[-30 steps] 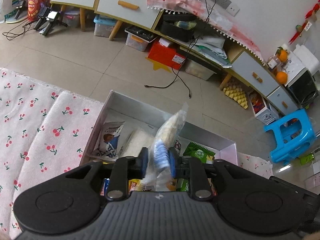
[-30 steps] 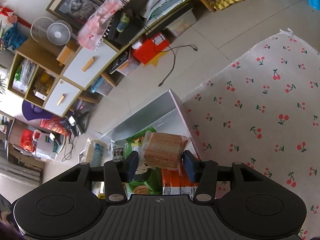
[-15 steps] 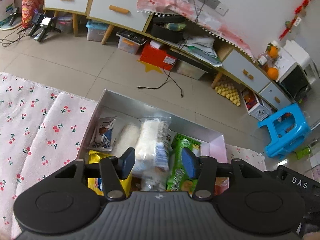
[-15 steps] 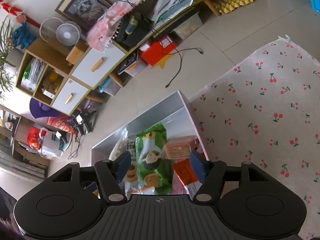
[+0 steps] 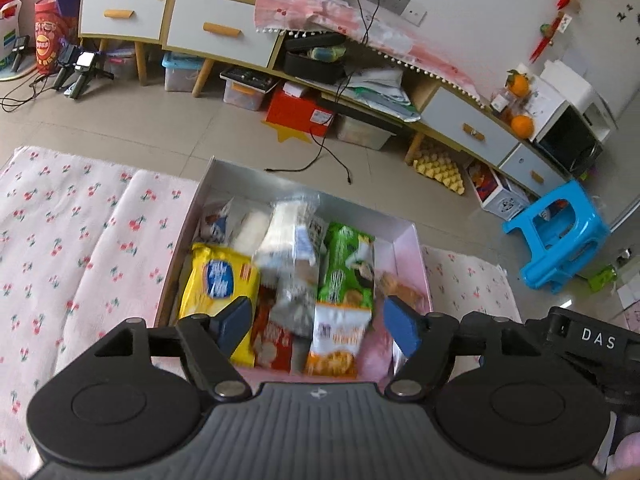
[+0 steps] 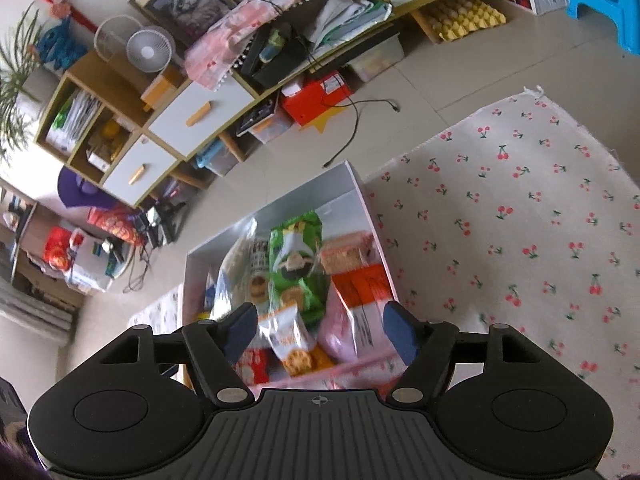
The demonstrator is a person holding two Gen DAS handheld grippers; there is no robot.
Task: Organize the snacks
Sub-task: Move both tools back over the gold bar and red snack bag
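A white box (image 5: 312, 190) (image 6: 312, 196) on the cherry-print cloth holds several snack packs. In it lie a yellow pack (image 5: 218, 284), a clear white-and-blue pack (image 5: 286, 236), a green pack (image 5: 348, 268) (image 6: 296, 260), an orange-and-white pack (image 5: 338, 338) (image 6: 290, 338) and a wafer pack (image 6: 346, 254). My left gripper (image 5: 320, 326) hangs above the box's near end, jaws opening, nothing between its pads. My right gripper (image 6: 320, 328) hovers over the same end, its jaws opening too and empty.
The pink cherry-print cloth (image 5: 68, 240) (image 6: 540, 220) spreads on both sides of the box. Beyond lie a tiled floor, a black cable (image 5: 320, 152), low cabinets (image 5: 216, 28) with bins and a red box (image 5: 298, 112) beneath, and a blue stool (image 5: 560, 240).
Both grippers let go of their packs and opened: the white-and-blue pack and the wafer pack now lie in the box. Both grippers drew back and up from the box.
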